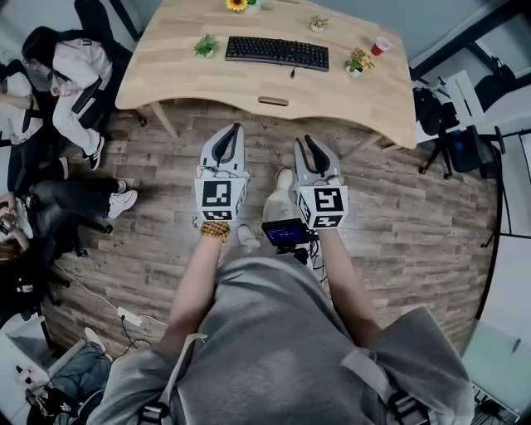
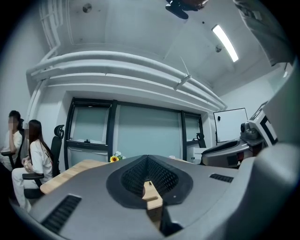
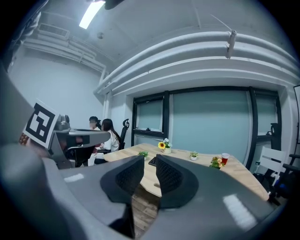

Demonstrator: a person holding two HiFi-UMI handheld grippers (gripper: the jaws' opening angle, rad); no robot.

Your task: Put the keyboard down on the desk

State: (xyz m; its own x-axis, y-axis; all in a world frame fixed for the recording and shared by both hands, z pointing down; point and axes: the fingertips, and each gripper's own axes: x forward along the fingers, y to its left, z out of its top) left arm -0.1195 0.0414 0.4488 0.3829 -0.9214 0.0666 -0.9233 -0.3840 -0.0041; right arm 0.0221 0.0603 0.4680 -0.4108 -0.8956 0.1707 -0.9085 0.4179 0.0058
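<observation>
- The keyboard [image 1: 277, 52] lies flat on the wooden table [image 1: 365, 104], just beside a small potted plant [image 1: 206, 46].
- The left hand-held gripper [image 1: 233, 131] is pressed together and empty, over the floor [image 1: 398, 216].
- The right hand-held gripper [image 1: 310, 141] stands slightly parted, holding nothing.

We see a sunflower [image 1: 237, 5], a green potted plant [image 1: 206, 46], a flowering pot [image 1: 358, 62] and a red cup [image 1: 380, 46]. A seated person in white [image 1: 70, 66] is at left. A power strip [image 1: 131, 316] lies on the plank floor [image 1: 398, 216].
</observation>
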